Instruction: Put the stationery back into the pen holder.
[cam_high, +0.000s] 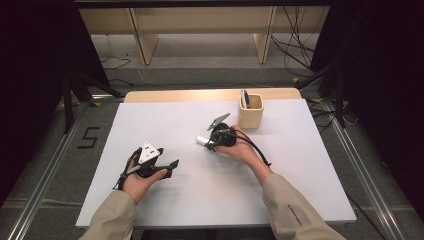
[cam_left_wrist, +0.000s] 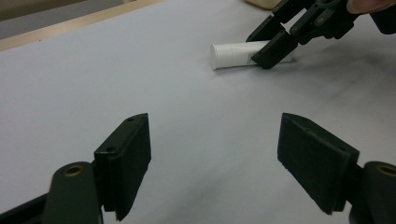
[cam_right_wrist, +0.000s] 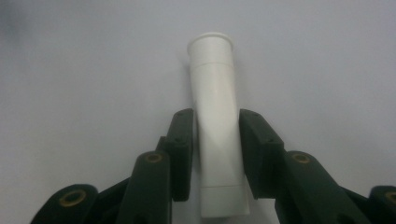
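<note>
A white tube (cam_high: 202, 140) (cam_right_wrist: 212, 79) lies flat on the white table top (cam_high: 210, 200), cap end pointing left in the high view. My right gripper (cam_high: 211, 145) (cam_right_wrist: 216, 135) comes at it from the right, and both pads press on the tube's sides near its crimped end. The left gripper view shows the same tube (cam_left_wrist: 233, 55) with the right gripper (cam_left_wrist: 273, 49) clamped on it. My left gripper (cam_high: 172, 169) (cam_left_wrist: 212, 135) sits at the front left of the table, jaws wide apart with bare table between them.
A beige cup (cam_high: 251, 114) stands at the back right of the table, just behind the right hand, with a slim dark-edged object (cam_high: 245, 99) upright in it. The table's wooden back edge (cam_high: 210, 94) runs behind it.
</note>
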